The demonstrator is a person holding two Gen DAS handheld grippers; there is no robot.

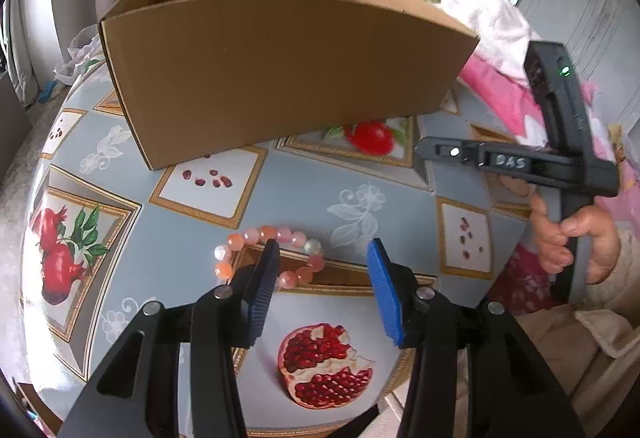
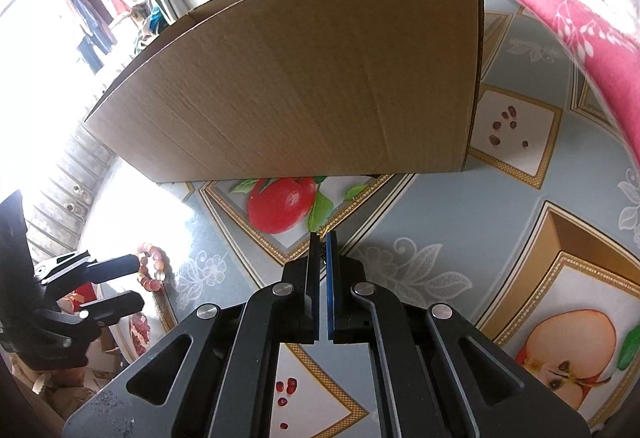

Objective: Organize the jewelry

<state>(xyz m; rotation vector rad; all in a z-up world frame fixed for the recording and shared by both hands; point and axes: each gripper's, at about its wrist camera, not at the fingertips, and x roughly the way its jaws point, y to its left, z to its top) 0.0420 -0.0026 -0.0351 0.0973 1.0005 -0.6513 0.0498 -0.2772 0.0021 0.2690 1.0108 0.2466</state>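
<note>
Where the bead bracelet (image 1: 267,257) lies on the tablecloth (image 1: 304,193), left gripper (image 1: 324,258) angles down, jaws spread astride its near side; right gripper (image 2: 323,238) pressed together.

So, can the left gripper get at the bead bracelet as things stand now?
Probably yes. The left gripper stands open right at the bead bracelet, one finger inside the loop; nothing lies between. The cardboard box stands behind it.
</note>
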